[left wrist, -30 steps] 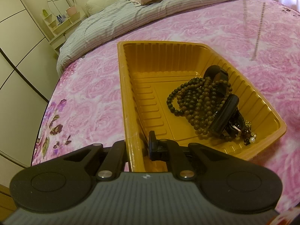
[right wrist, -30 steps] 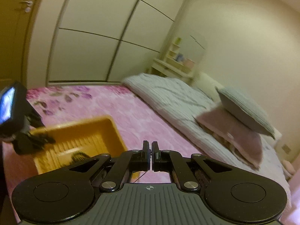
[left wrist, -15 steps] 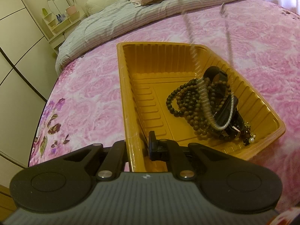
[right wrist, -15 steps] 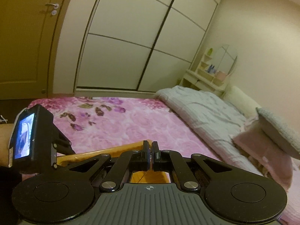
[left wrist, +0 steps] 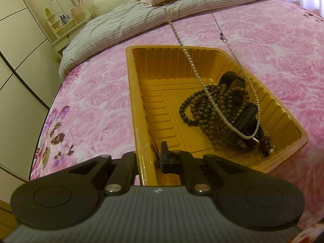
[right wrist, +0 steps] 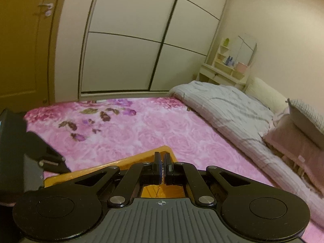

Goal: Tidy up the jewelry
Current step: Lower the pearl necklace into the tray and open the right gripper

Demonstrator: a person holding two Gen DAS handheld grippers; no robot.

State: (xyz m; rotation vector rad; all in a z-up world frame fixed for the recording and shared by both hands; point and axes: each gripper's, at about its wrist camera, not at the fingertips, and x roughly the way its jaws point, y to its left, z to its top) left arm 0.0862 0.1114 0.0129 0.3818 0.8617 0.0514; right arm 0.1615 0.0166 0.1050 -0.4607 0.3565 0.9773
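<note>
A yellow plastic tray [left wrist: 137, 105] lies on the pink bedspread. My left gripper [left wrist: 149, 158] is shut on the tray's near rim. In the tray lie a dark wooden bead strand [left wrist: 202, 109], a black watch band [left wrist: 245, 117] and small charms. A pearl necklace [left wrist: 190, 60] hangs down into the tray from above; its loop rests on the black band. My right gripper [right wrist: 162, 164] is above the tray [right wrist: 121, 162], shut on the necklace's thin chain [right wrist: 158, 191], which hangs below the jaws.
The pink flowered bedspread [left wrist: 91, 93] surrounds the tray. A grey striped quilt [left wrist: 125, 22] and pillows lie at the bed's head. A white vanity [right wrist: 226, 70] and wardrobe doors [right wrist: 131, 40] stand beyond the bed. My left gripper's body [right wrist: 18, 151] shows at the left of the right wrist view.
The right gripper swung over the tray with the pearl necklace. The necklace's loop came from beside the tray and now rests on the jewelry inside. The left gripper held still.
</note>
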